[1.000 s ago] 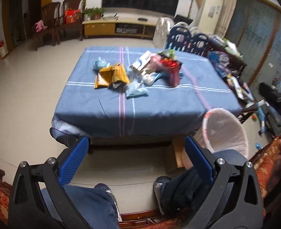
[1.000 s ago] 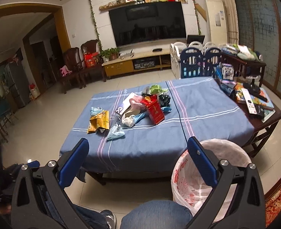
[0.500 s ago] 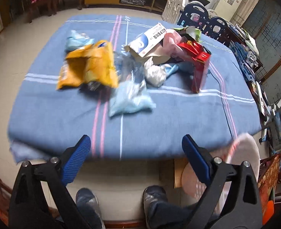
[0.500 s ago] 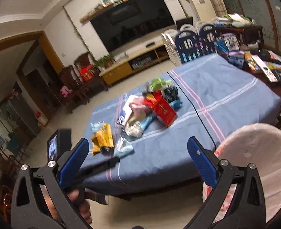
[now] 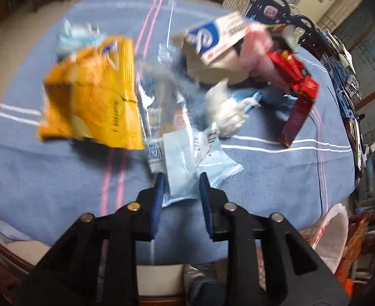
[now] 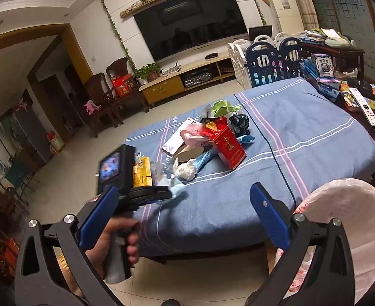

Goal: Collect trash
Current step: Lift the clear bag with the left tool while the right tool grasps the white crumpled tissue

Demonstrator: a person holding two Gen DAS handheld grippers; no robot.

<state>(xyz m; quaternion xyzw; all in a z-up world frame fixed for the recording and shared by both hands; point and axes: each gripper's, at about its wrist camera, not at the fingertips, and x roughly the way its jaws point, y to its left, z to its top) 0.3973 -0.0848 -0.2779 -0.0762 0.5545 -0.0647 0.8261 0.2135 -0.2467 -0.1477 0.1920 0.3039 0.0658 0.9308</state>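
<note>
The left hand-held gripper (image 5: 181, 182) has dropped from above the bench (image 5: 276, 178) to the pale blue wrapper (image 5: 187, 168); its jaws are closing around it; the right hand-held gripper (image 6: 185, 219), beside the bin (image 6: 350, 204), stays spread and empty; first pickup seems imminent.

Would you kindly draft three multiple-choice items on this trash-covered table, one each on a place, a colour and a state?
1. Where does the lined trash bin stand?
A. on the table
B. on the floor at the table's near corner
C. beside the television

2. What colour is the upright carton?
A. red
B. green
C. black

3. What lies between the left gripper fingers?
A. the yellow bag
B. nothing
C. the pale blue packet

Answers: 1 B, the right wrist view shows it below the blue tablecloth; 2 A, its faces are red; 3 C, the closing fingers flank the packet's near end.
</note>
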